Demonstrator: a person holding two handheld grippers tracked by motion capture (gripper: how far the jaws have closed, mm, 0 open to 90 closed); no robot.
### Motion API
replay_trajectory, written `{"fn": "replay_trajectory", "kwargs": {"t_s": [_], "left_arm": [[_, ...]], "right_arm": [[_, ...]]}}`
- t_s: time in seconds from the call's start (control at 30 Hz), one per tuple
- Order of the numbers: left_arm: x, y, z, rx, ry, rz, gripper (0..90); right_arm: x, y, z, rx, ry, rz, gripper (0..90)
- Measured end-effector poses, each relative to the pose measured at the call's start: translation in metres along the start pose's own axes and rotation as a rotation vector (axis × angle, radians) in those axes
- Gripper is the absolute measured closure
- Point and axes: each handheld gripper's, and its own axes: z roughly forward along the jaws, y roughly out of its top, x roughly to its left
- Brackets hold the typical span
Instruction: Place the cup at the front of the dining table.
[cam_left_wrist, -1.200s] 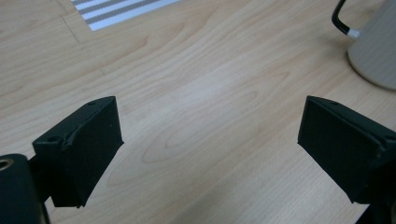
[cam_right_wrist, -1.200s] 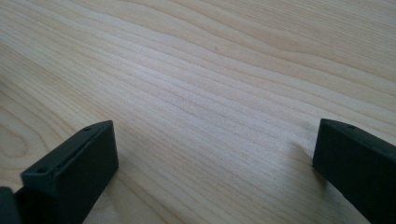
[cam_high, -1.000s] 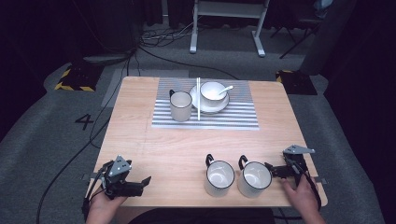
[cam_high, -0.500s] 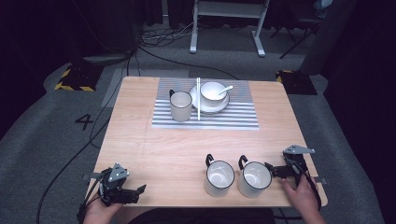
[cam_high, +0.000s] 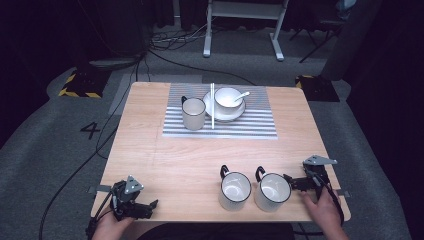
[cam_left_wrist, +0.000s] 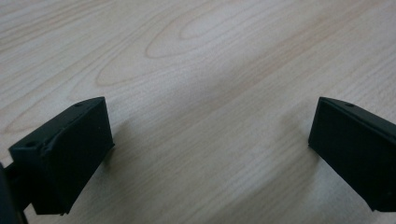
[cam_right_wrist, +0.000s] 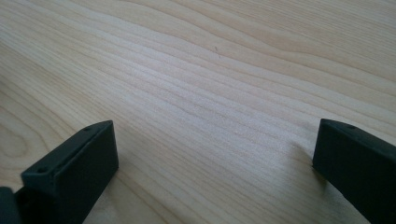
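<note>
Two white ceramic mugs with black handles stand side by side near the front edge of the light wooden table (cam_high: 165, 165), the left mug (cam_high: 235, 190) and the right mug (cam_high: 273, 191) almost touching, both upright with their handles turned toward the far side.

Nearest of all, the person's left hand (cam_high: 107, 227) holds the left black gripper (cam_high: 150, 206) at the front left corner of the table, well apart from the mugs. In the left gripper view its jaws stand wide apart over bare wood grain with nothing between them.

At the front right, the right hand (cam_high: 322, 210) holds the right black gripper (cam_high: 289, 180) just beside the right mug; whether it touches the mug I cannot tell. In the right gripper view its jaws are likewise spread wide above bare wood.

Farther back lies a grey-and-white striped placemat (cam_high: 250, 125). On it stands a third white mug (cam_high: 193, 113), then a pair of pale chopsticks (cam_high: 212, 106), then a white bowl (cam_high: 228, 98) holding a white spoon (cam_high: 240, 95), set on a white plate (cam_high: 235, 114).
</note>
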Motion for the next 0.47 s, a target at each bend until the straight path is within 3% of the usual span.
{"fn": "replay_trajectory", "kwargs": {"t_s": [0.13, 0.47], "left_arm": [[0.0024, -0.0070, 0.0095, -0.136, -0.026, 0.023, 0.0], [0.0010, -0.0067, 0.0108, -0.146, -0.020, 0.013, 0.0]], "right_arm": [[0.0000, 0.0000, 0.0000, -0.001, -0.001, -0.001, 0.1], [0.0000, 0.0000, -0.0002, 0.001, 0.001, -0.001, 0.1]]}}
